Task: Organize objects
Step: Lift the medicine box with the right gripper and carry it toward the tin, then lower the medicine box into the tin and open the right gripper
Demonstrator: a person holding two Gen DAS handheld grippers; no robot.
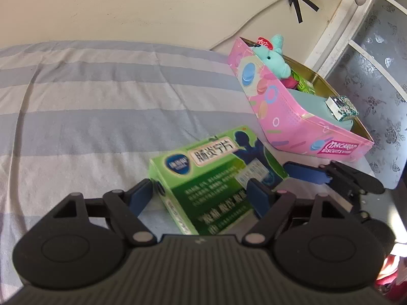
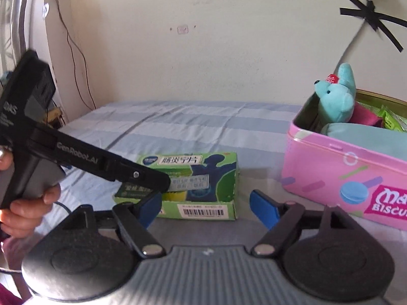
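Underneath everything, a bed sheet (image 1: 89, 101) striped in blue and grey, running back to a cream wall. Toward the right on the sheet, an open pink biscuit tin (image 1: 279, 111), lid off and already partly filled. Low in the left wrist view, the left gripper (image 1: 201, 193), gripped by a hand (image 2: 25, 203), blue pads set wide and pressed against opposite sides of the green medicine box (image 1: 216, 178). Beside it, the right gripper (image 2: 208, 209), jaws apart and holding nothing, fingertips just short of the box's barcode face. The box itself tilted in the left wrist view, just beside the tin's near corner and outside it; no telling whether its underside touches the sheet. Inside the tin, a flat teal pouch (image 1: 313, 104), a teal plush toy (image 1: 273, 61) propped at the far end with its head above the rim, green packets (image 2: 391, 120) behind, and a small patterned box (image 1: 342, 108) lying on top of the pouch.
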